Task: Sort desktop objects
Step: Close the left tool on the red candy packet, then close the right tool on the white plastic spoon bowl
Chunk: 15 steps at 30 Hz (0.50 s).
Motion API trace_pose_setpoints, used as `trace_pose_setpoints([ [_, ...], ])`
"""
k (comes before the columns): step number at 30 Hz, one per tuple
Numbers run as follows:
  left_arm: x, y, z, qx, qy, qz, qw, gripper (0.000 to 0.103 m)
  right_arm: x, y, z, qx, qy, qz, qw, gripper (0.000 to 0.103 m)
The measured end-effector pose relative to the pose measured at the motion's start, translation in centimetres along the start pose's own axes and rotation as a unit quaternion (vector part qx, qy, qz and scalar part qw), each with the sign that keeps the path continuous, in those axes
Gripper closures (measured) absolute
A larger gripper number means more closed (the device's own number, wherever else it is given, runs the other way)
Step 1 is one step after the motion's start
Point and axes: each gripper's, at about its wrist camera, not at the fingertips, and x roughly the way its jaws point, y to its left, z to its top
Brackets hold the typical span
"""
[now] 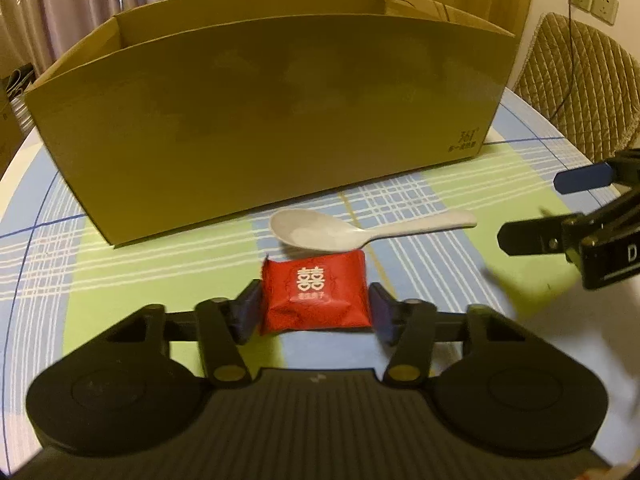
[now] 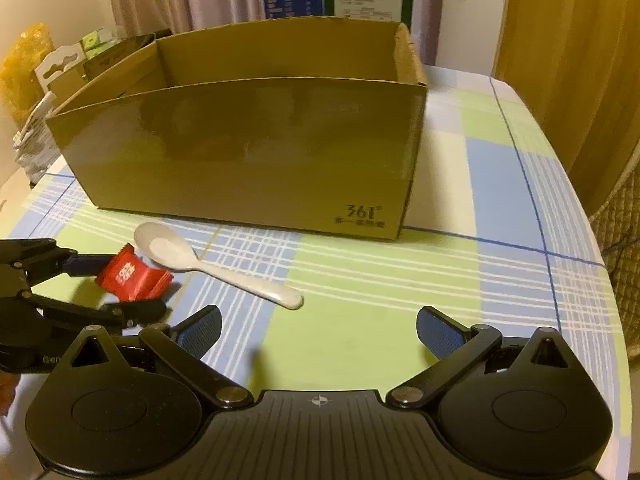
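Gripping the red packet [image 1: 316,294] from both sides, our left gripper [image 1: 316,306] has its blue fingers [image 1: 249,309] pressed against the wrapper's two edges — the packet sits low over the checked cloth of the counter [image 1: 120,264], and we cannot tell whether it rests on the cloth or is just clear of it. White characters mark its upper face.

Just beyond the packet lies a white spoon [image 1: 320,232], bowl up, its handle running off to the right in the left wrist view; from the right wrist view the packet's corner looks to be touching or very nearly touching the spoon's bowl. Behind the spoon stands an open cardboard box [image 1: 272,120], its long front wall facing us and a black printed mark near its lower right corner.

Our right gripper [image 2: 320,332] hangs over bare cloth to the right of the spoon's handle tip, its fingers [image 2: 438,334] spread wide with nothing between them. A quilted chair back [image 1: 580,76] shows past the counter's far right edge — curtains hang behind the box.
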Motion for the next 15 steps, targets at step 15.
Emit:
trace_pose_setpoints([
  [15, -2.9, 2.6, -1.0, 0.044, 0.011, 0.01, 0.9989, 0.063, 1.1, 3.0, 0.1, -0.063, -0.008, 0.053, 0.997, 0.002],
])
